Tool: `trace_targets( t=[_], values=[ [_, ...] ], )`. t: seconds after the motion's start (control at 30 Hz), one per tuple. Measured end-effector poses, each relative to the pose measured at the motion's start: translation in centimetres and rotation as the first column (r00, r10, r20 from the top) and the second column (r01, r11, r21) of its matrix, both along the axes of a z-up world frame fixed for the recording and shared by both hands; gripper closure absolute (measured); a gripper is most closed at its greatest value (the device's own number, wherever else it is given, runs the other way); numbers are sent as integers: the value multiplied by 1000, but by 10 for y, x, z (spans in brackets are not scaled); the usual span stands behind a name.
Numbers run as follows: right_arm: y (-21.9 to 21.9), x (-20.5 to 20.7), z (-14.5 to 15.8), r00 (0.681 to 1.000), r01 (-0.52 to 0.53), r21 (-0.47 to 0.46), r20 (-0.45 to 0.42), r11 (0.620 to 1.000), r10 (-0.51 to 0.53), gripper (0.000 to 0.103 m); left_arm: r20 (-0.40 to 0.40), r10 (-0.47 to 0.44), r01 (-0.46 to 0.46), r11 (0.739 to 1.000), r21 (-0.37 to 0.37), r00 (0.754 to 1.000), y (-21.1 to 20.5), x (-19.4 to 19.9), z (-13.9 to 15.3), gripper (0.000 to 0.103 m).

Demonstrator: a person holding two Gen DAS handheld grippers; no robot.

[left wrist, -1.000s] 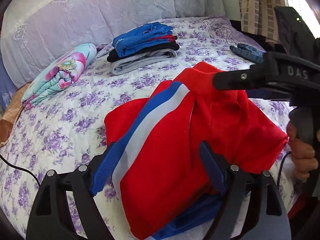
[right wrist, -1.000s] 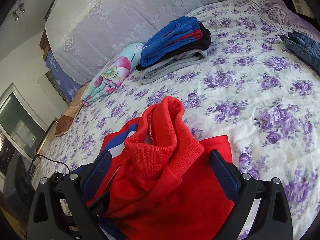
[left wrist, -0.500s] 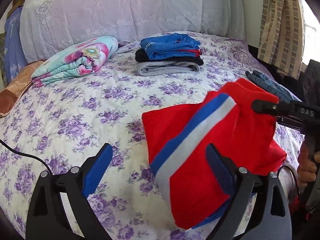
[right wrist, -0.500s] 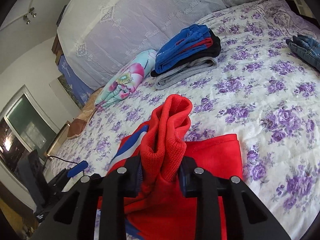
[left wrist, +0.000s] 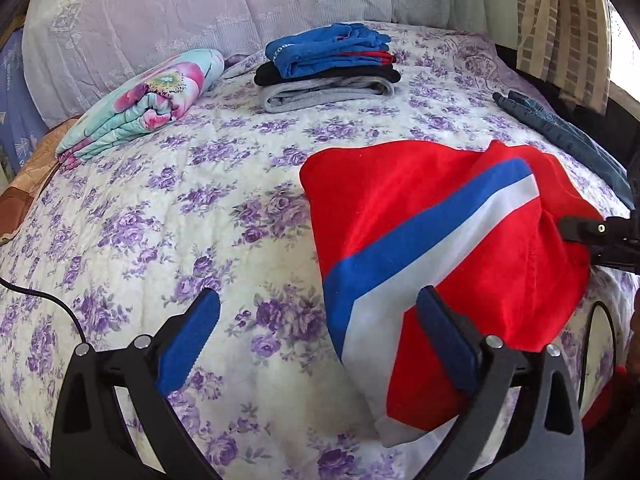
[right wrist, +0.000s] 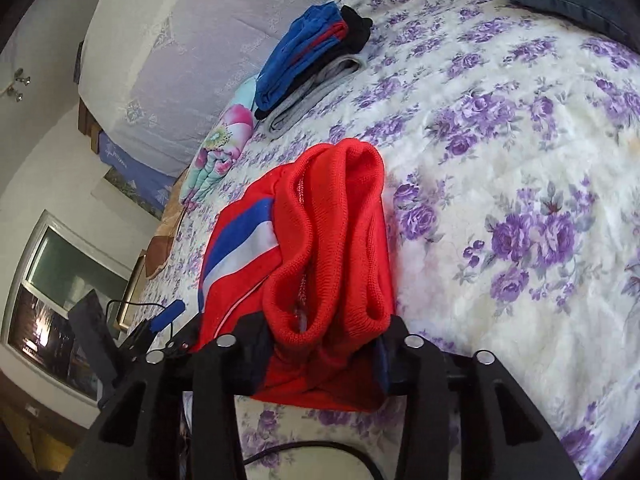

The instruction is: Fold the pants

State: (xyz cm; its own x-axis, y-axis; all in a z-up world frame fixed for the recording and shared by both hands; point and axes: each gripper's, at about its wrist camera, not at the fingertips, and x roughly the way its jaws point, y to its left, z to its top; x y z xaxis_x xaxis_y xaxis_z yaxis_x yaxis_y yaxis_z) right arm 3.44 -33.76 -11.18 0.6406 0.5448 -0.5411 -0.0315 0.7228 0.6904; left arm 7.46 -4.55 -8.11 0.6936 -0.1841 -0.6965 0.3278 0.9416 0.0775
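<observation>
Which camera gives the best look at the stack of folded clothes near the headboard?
The left wrist view. The stack sits nearly level and unobstructed there, so its blue, black and grey layers read clearly. The right wrist view shows the same stack tilted and smaller, with the layers harder to separate.

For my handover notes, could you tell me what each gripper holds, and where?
Right gripper: red pants, by the bunched ribbed band, jaws opening. Left gripper: nothing.

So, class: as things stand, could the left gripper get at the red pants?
Probably yes. The left gripper is opening with nothing between its fingers, and the red pants lie just beside it on the bed, with nothing between.
</observation>
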Motion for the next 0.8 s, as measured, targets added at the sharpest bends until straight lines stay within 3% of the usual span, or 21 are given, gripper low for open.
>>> trace_targets(
  t=[0.07,0.17,0.23,0.33,0.43,0.5,0.57,0.6,0.7,0.8],
  values=[
    [-10,-12,11,998,58,-44,22,997,-57,50,3,31,-31,999,-12,1000,9,1,5,5],
    [-21,-30,36,982,159,-128,125,979,-143,51,43,79,-77,996,-55,996,21,0,27,7],
    [-20,-33,53,970,165,-128,202,978,-137,58,60,44,-38,994,-99,997,17,0,47,7],
    [1,-20,68,965,83,-122,258,989,-49,70,86,-40,49,992,-114,996,-11,4,66,7],
    [31,-8,63,970,-18,-153,237,988,55,76,78,-92,100,990,-98,993,-45,21,66,7],
    [45,-2,46,977,-75,-197,180,978,111,77,29,-108,109,992,-62,994,-62,40,52,7],
    [47,3,18,988,-101,-218,88,971,123,88,-51,-85,86,996,23,995,-75,63,23,7],
    [41,3,6,990,-100,-173,80,980,115,94,-93,-78,81,996,37,993,-75,74,7,4],
    [35,0,3,989,-114,-108,77,988,122,97,-231,-76,46,990,-133,970,-52,95,-12,4],
    [40,-1,8,988,-112,-140,86,984,125,94,-208,-43,15,991,-135,977,-42,91,-6,4]
  ],
)
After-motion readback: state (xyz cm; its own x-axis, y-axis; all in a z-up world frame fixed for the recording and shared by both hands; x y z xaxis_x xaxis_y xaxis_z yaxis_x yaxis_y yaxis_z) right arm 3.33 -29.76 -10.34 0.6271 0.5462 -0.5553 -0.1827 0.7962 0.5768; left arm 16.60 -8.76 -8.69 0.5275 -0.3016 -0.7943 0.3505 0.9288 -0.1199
